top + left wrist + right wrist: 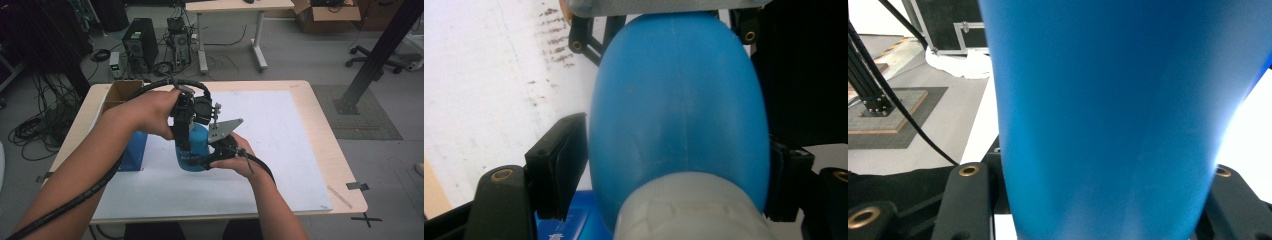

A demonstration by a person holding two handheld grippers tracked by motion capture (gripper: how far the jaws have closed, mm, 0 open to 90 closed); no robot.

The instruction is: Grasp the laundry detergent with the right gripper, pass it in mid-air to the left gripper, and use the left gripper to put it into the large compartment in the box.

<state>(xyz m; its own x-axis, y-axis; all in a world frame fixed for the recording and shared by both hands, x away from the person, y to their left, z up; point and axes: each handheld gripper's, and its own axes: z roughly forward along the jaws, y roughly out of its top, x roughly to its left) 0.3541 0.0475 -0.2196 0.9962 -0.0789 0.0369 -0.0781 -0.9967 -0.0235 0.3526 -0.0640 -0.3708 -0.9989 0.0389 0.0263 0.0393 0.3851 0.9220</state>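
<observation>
A blue plastic bottle (199, 141) with a white cap (694, 212) stands on the white mat (280, 140) at the table's middle. My left gripper (189, 142) comes down over its top. In the left gripper view, the black pads (558, 165) press both sides of the bottle (676, 115) just below the cap. My right gripper (209, 160) reaches in from the right, low on the bottle. In the right gripper view, the blue body (1108, 110) is wedged between the two jaws. Both grippers are shut on the bottle.
A flat blue box (133, 150) lies on the mat just left of the bottle. An open cardboard box (120, 92) stands at the table's back left corner. The wooden table edge (345, 165) runs along the right. Computers and cables sit on the floor behind.
</observation>
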